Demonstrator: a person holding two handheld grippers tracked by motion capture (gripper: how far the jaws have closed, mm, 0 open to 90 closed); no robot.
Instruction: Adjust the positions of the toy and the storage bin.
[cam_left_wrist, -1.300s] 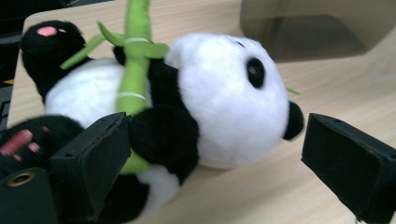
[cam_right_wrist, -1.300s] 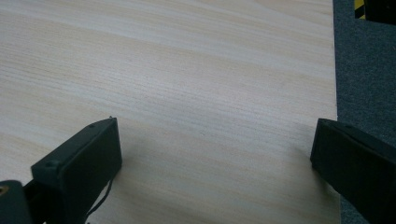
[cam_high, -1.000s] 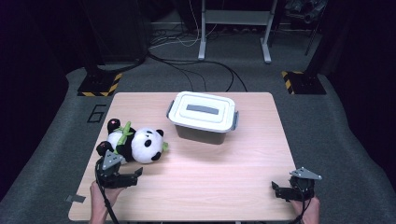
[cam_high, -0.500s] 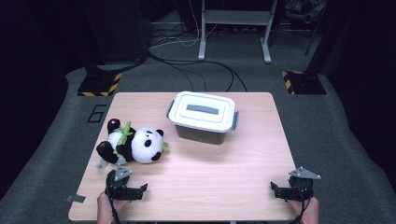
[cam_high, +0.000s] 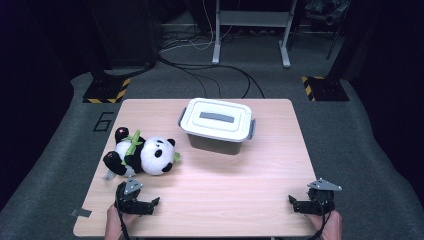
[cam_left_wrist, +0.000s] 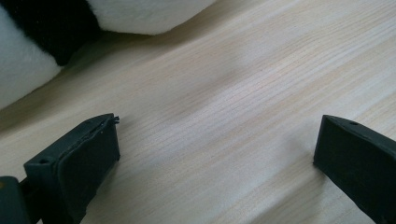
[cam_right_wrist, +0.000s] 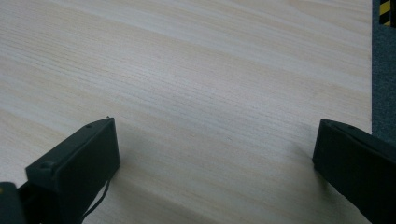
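The left tongs rest released at the 7 o'clock corner of the wooden surface, jaws spread wide with nothing between them. In the left gripper view the plush panda lies just beyond the jaws, apart from them. The right tongs sit at 5 o'clock, likewise released over bare wood. The panda lies on its side at 9 o'clock. A lidded white box stands near 12 o'clock.
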